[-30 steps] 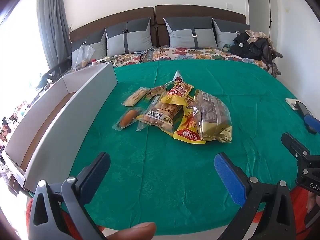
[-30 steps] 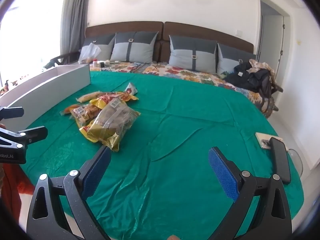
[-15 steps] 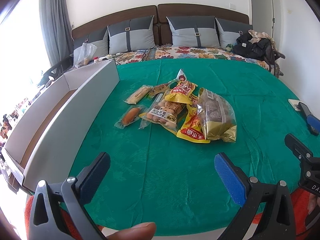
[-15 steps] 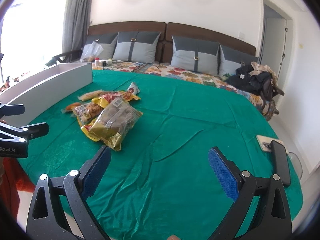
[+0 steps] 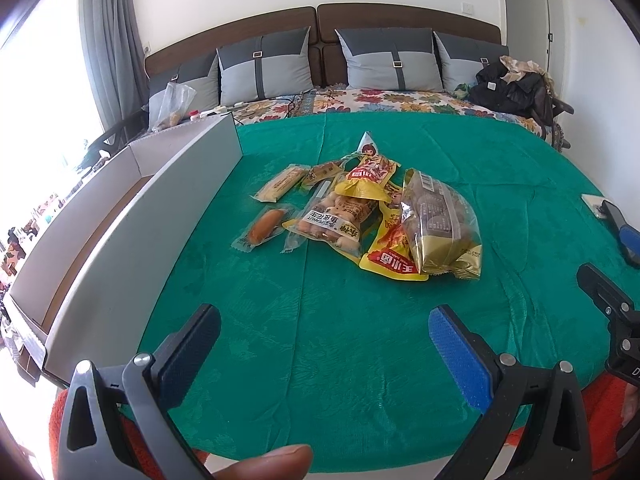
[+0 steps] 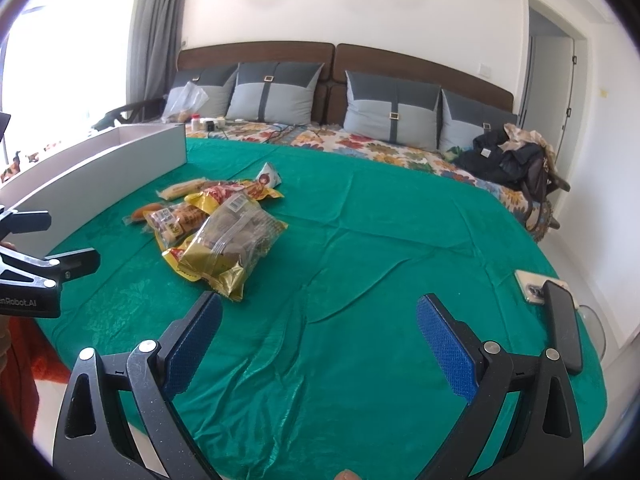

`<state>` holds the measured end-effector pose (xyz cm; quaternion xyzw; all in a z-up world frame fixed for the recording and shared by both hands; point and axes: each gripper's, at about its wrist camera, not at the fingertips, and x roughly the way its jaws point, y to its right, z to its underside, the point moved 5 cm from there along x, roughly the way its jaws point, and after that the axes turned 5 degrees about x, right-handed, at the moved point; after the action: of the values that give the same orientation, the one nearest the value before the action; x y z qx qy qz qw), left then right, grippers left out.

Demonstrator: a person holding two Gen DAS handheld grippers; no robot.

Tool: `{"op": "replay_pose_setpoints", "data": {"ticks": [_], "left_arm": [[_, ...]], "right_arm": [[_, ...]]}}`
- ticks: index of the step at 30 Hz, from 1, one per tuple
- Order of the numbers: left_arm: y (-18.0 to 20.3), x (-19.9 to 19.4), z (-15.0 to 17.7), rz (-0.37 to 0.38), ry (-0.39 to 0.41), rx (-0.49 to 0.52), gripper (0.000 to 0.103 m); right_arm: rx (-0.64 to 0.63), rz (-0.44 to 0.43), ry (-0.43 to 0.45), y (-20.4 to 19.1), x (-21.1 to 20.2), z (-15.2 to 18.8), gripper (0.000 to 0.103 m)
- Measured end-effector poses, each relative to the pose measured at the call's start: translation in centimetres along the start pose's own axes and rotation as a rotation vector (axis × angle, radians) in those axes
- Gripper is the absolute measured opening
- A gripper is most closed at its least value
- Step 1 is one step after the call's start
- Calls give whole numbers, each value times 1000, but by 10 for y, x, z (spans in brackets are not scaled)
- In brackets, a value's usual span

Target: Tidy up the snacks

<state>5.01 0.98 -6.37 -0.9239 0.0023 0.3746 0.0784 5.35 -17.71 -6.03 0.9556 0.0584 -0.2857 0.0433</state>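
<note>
Both tools, left tool (image 5: 324, 340) and right tool (image 6: 318, 330), wide apart, empty, low over green bedspread (image 5: 320, 320)

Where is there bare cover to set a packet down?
Free: the green cover between the open left gripper and the snack pile, and the wide stretch right of the pile toward the phone. Crowded: the pile itself, close beside the white box.

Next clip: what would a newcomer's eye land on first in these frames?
The heap of snack packets in the middle of the green bedspread, topped by a gold bag. Then the long white box along the bed's left edge. Near the camera, the left gripper and right gripper hover with jaws open, holding nothing.
</note>
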Motion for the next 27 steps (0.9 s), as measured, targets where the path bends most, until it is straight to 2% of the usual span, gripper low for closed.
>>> {"op": "replay_pose_setpoints", "data": {"ticks": [27], "left_arm": [[-1, 10, 8, -16, -31, 13, 103]], "right_arm": [[-2, -8, -11, -3, 6, 7, 99]]}}
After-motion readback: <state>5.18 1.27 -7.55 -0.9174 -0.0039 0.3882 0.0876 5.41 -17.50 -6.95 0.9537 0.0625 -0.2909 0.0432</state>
